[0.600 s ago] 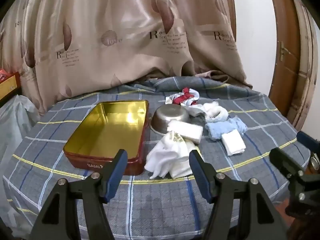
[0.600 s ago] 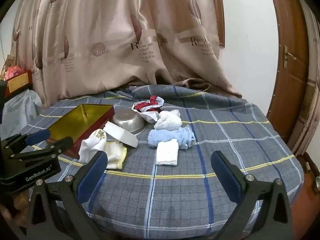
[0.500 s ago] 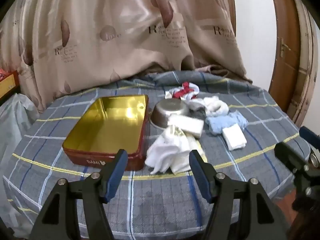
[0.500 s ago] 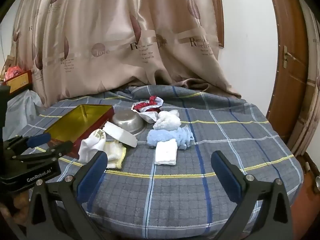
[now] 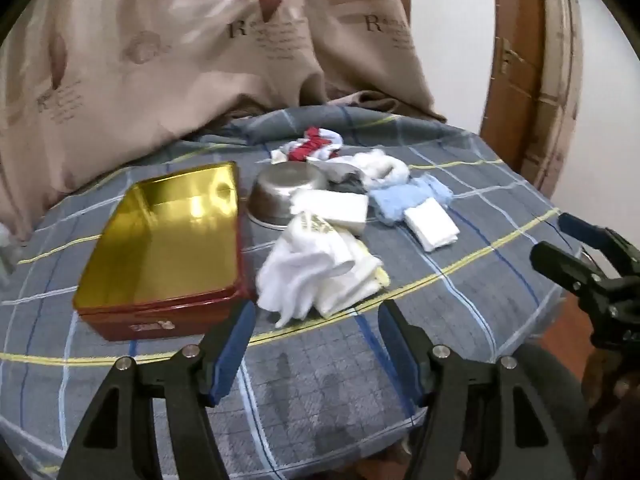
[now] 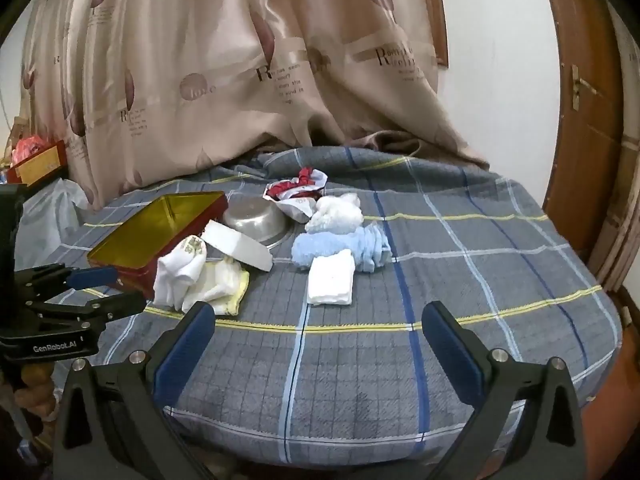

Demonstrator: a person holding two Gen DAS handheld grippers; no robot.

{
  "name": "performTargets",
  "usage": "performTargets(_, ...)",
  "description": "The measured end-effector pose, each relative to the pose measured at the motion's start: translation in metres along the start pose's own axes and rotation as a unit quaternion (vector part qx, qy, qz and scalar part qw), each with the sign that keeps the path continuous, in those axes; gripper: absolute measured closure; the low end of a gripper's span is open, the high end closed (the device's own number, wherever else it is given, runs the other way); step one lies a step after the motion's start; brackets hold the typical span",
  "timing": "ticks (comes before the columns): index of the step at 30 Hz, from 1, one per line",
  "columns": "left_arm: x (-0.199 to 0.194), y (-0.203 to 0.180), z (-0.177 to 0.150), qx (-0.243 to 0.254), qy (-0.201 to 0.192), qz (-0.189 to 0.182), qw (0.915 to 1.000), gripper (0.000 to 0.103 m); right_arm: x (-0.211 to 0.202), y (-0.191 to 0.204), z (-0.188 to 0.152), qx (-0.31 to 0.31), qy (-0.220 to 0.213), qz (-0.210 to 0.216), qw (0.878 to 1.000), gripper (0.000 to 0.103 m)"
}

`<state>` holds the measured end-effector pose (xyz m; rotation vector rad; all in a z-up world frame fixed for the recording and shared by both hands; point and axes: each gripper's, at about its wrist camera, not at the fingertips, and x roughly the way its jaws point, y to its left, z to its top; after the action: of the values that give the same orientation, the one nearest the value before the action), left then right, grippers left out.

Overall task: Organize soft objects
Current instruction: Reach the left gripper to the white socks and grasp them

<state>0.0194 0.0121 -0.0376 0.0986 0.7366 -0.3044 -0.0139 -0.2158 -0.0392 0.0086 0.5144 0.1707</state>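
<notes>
while hovering over the plaid tablecloth (image 6: pixel 460 264), left gripper (image 5: pixel 314 330) and right gripper (image 6: pixel 320 344) spread wide, pinching nothing; white socks (image 5: pixel 316 268) heaped just beside the gold tin (image 5: pixel 168 240), touching.

Left wrist view motion-blurred, so curtain (image 5: pixel 192 60) lettering and the label on the red tin (image 5: pixel 160 248) are unreadable; steel bowl (image 6: pixel 256 222) partly hidden behind a white folded cloth (image 6: pixel 236 246); yellow cloth (image 6: pixel 224 280) mostly covered by white socks (image 6: pixel 180 268); door (image 6: pixel 580 100) cut by frame edge.
</notes>
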Motion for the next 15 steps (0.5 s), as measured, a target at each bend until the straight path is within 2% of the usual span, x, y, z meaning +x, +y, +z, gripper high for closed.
performTargets(6,0.017,-0.007,0.010,0.047,0.016,-0.010,0.9987,0.037,0.008,-0.002,-0.003,0.006,0.008,0.008,1.000,0.000)
performTargets(15,0.036,-0.002,0.027,0.053,0.016,-0.018,0.9983,0.037,0.022,-0.012,-0.006,0.019,0.022,0.011,1.000,0.000)
